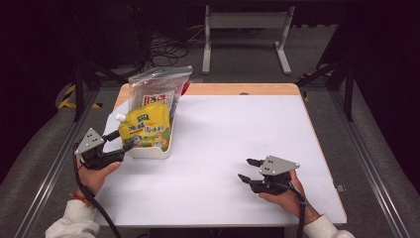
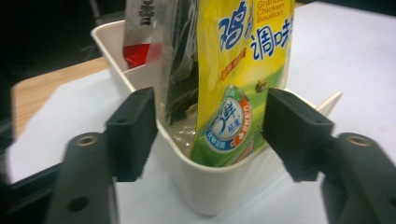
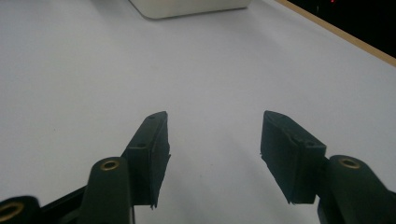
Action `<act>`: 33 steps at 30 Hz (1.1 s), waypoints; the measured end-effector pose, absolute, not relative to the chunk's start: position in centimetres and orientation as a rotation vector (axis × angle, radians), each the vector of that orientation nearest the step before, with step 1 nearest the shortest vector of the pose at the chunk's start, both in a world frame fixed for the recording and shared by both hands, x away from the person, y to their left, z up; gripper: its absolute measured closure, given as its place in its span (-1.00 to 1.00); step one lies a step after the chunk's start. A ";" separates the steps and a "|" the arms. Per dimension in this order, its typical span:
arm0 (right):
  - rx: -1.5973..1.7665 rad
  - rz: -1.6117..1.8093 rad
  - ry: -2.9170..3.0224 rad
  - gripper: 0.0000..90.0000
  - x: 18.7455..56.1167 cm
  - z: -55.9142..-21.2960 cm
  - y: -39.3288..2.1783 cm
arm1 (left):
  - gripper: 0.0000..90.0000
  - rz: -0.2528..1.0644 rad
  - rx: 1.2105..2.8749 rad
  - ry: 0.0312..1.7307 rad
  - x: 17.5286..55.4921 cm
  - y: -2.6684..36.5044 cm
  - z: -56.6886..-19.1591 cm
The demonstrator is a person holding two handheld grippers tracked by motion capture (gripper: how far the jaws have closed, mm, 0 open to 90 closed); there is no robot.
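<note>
A yellow chicken-bouillon pouch (image 1: 146,129) stands upright in a white bin (image 1: 151,151) at the table's left side, with a clear plastic bag (image 1: 158,87) of dark contents behind it. My left gripper (image 1: 124,140) is at the bin's near left corner, open. In the left gripper view my left gripper (image 2: 210,130) has its jaws on either side of the bin (image 2: 210,186) corner and the pouch (image 2: 243,70), apart from both; the clear bag (image 2: 144,28) rises behind. My right gripper (image 1: 244,169) rests low at the front right, open and empty, as the right gripper view (image 3: 212,140) confirms.
A white mat covers the table (image 1: 223,129), with a wooden strip (image 1: 223,89) bare along the far edge. Beyond the table are a white metal stand (image 1: 245,22), loose cables on the floor and dark frame legs at both sides.
</note>
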State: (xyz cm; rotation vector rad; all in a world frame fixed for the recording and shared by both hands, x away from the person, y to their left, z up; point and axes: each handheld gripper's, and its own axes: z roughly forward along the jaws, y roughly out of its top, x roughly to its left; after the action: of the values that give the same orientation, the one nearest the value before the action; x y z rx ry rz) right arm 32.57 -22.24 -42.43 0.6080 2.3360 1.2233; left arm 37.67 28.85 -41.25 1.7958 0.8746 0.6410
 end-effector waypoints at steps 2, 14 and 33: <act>0.604 1.223 2.328 -0.09 32.5 -42.3 -22.2 | -0.47 0.658 1.786 0.879 37.1 28.5 -41.0; 0.631 1.208 2.302 -0.22 32.8 -41.9 -22.7 | -0.71 0.645 1.722 0.881 35.3 28.1 -40.6; 0.685 1.194 2.216 -0.46 32.5 -41.0 -24.9 | -0.86 0.636 1.757 0.795 33.6 25.2 -40.7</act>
State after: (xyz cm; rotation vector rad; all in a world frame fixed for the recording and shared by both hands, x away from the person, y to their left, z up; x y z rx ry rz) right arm 32.46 -24.94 -40.97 0.6849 2.2160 1.1940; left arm 33.57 25.19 -40.66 1.7571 0.7952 0.6362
